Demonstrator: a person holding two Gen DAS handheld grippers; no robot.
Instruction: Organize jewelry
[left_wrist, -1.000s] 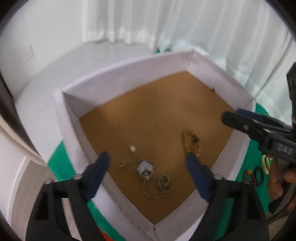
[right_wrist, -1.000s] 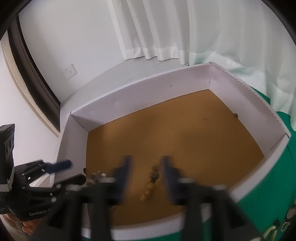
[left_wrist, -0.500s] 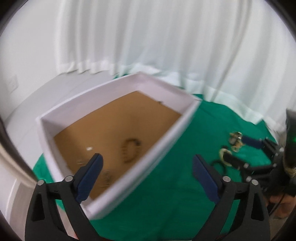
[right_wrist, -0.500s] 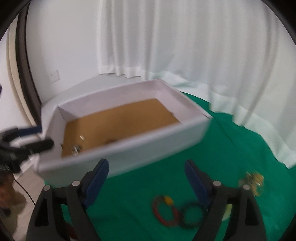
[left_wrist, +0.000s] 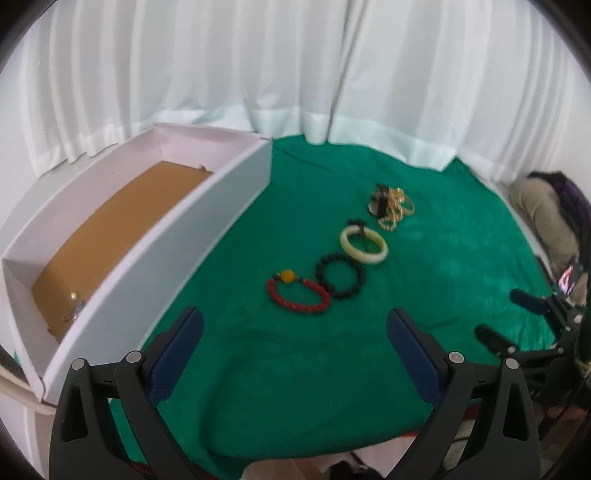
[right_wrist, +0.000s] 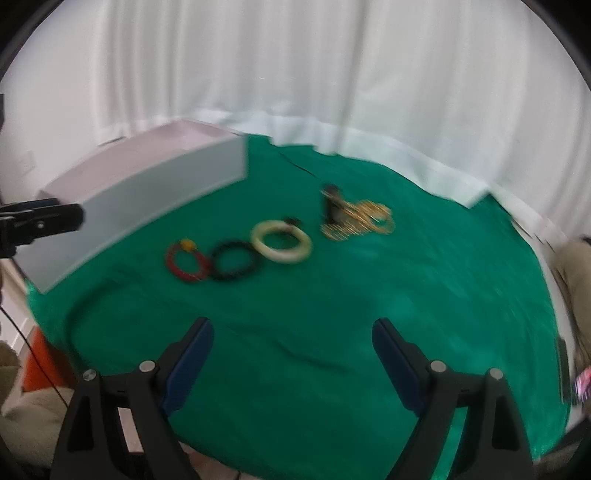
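Both tongs (left_wrist: 294, 334) (right_wrist: 293, 345) agape, empty, level.

Red beaded bracelet (left_wrist: 297, 296) with amber bead, black beaded bracelet (left_wrist: 341, 275), cream bangle (left_wrist: 364, 245): flat in a diagonal row on green cloth, neighbours touching. Gold chain heap (left_wrist: 393, 208) just beyond, possibly tangled. White box (left_wrist: 155, 273) at left holds small pieces

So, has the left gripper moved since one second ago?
Yes. The left gripper pulled back out of the white box, which now lies to its left, and hovers over the green cloth.
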